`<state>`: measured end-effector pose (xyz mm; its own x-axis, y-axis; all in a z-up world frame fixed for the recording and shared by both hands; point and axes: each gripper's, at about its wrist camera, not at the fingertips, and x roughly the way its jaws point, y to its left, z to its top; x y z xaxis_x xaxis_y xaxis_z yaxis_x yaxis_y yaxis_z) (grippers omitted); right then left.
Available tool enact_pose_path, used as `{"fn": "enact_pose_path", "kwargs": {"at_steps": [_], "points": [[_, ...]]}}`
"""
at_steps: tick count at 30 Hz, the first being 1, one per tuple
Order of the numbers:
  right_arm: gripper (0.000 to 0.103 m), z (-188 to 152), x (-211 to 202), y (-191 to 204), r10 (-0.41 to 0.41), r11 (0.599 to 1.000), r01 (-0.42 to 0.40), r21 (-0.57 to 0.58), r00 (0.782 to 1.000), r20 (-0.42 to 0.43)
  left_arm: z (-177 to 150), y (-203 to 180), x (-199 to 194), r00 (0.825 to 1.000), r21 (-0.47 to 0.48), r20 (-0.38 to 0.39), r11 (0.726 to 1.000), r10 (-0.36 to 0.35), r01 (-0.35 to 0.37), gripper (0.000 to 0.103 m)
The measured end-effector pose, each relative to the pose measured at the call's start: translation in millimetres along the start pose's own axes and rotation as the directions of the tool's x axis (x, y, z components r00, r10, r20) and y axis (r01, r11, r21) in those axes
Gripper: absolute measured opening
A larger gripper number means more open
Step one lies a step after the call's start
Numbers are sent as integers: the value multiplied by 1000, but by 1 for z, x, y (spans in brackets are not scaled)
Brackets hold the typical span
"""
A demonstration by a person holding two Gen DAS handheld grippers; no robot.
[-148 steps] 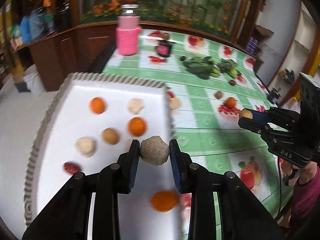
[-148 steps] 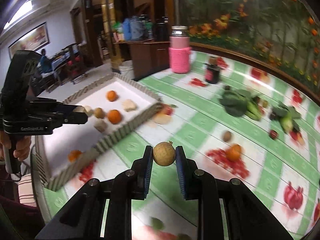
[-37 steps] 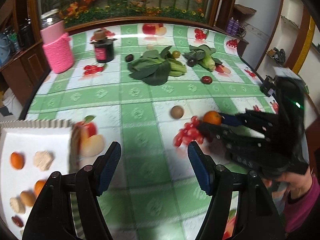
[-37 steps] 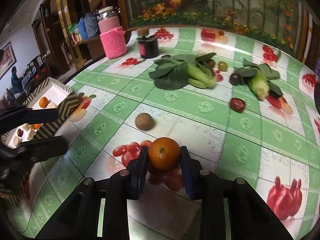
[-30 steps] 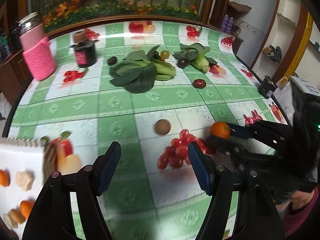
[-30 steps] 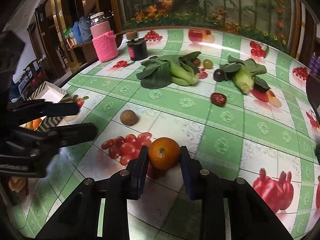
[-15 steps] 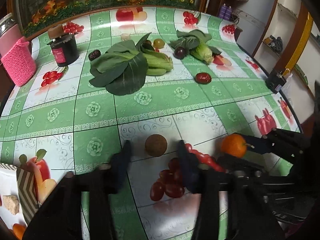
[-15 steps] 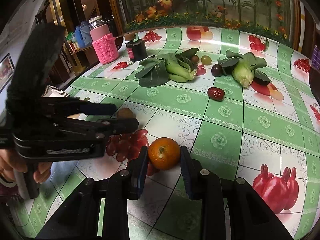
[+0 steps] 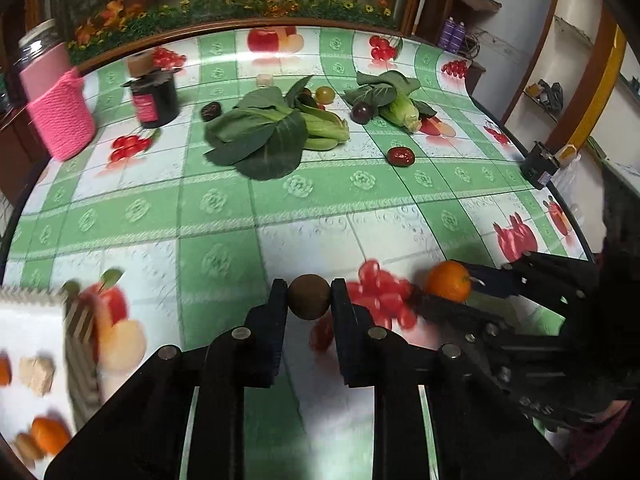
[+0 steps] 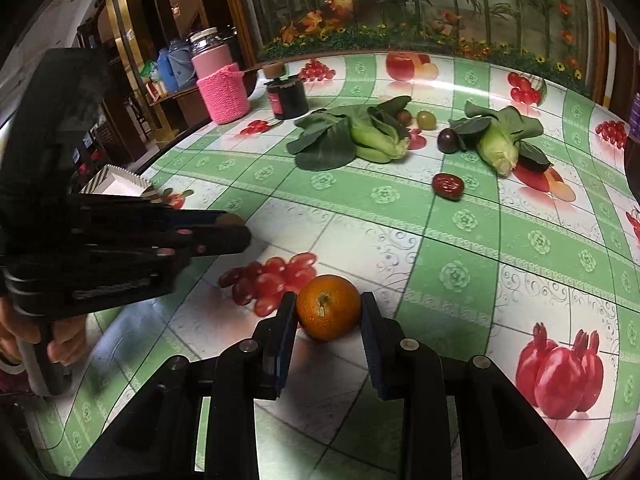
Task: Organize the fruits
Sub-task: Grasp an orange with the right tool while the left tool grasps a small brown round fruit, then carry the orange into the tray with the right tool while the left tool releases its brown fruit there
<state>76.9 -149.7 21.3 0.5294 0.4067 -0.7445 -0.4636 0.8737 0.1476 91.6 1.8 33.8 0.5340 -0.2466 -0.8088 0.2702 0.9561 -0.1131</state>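
**Editor:** What does the frame show, and who holds what?

**Photographer:** Two hand-held grippers work over a green checked tablecloth [image 10: 460, 264]. The left gripper [image 9: 309, 300] is clamped on a small round brown fruit [image 9: 309, 297], its pads pressed to either side. The right gripper [image 10: 329, 316] is closed around an orange [image 10: 328, 306], low over the cloth, just beside a printed bunch of grapes. Whether either fruit has left the cloth cannot be told.

**Editor:** And the destination?

**Photographer:** Judging by the task, it is the white tray with the ridged rim [image 9: 78, 332], at the table's left edge. In the left wrist view several pieces already lie in it: orange ones, a pale lumpy piece and a small brown one, all blurred.

**Editor:** So how far along is the sorting?

**Photographer:** Partway, by the look of it. Both fruits in hand are near the tray but not in it. Farther back, well apart from the tray, loose pieces remain: a red date-like fruit [image 10: 448, 186], a dark plum [image 10: 448, 140], a green grape-like fruit [image 10: 426, 119] and a dark fruit [image 9: 211, 111] near the black jar [image 9: 154, 98].

**Editor:** The greens?

**Photographer:** Bok choy [image 9: 276, 132] and a second leafy bunch [image 10: 498, 142] lie among them. They are vegetables, probably not for the tray.
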Motion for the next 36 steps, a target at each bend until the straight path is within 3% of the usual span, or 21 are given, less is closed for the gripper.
{"fn": "enact_pose_path", "kwargs": {"at_steps": [13,23,36], "points": [[32,-8,-16,51,26,996,-26,-86,1000,-2,-50,23,-55,997,-64,26,996,66,-64,19],[32,-11,-22,96,67,988,-66,-140,998,2,-76,49,-86,985,-109,61,982,163,-156,19],[32,-9,-20,152,117,970,-114,-213,993,2,-103,85,-117,968,-171,82,960,239,-223,19]]}}
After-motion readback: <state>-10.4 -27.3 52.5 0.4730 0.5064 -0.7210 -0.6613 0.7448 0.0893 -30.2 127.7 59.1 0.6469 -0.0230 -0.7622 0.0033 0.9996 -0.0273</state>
